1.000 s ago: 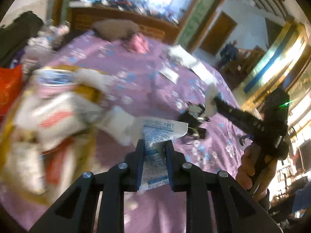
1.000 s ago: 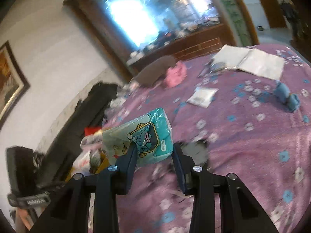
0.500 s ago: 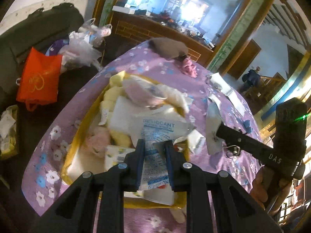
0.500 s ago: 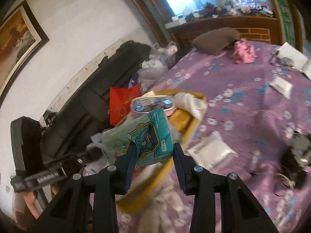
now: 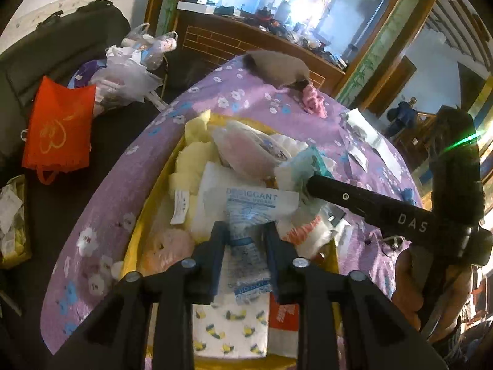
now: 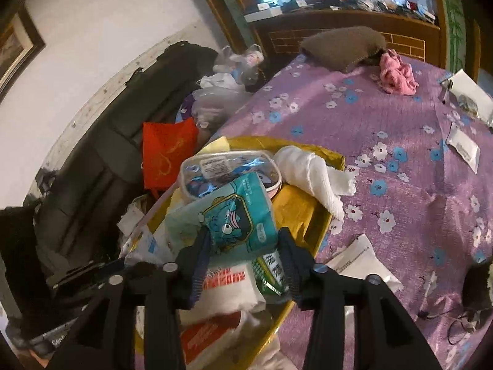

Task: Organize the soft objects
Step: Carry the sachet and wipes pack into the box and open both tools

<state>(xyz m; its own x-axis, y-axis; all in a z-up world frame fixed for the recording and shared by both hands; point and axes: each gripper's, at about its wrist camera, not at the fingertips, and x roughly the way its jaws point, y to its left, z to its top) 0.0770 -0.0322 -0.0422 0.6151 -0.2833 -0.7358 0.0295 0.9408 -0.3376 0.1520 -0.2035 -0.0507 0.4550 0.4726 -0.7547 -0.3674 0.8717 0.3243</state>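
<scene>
Left wrist view: over yellow fabric bin point(image 5: 144, 225) on the bed, left gripper point(image 5: 245, 240) jaws just parting beside white printed desiccant sachet point(image 5: 249, 215), right gripper point(image 6: 243, 248) jaws just parting off teal cartoon-print tissue pack point(image 6: 234, 212); drop step, next withdraw both.

Home, bedroom-like living space. Bed point(image 6: 385, 154) with purple floral cover fills most of view, brown pillow point(image 6: 342, 46) at far end against wooden headboard point(image 5: 246, 43) with cluttered shelf. Dark sofa point(image 6: 101, 141) along white wall, red tote point(image 5: 58, 126) and plastic bags point(image 5: 129, 71) beside it. Framed picture point(image 6: 18, 46) on wall. Wooden door point(image 5: 403, 74) and stair railing point(image 5: 425, 129) beyond. Yellow basket point(image 6: 326, 157) of household soft goods on bed.
</scene>
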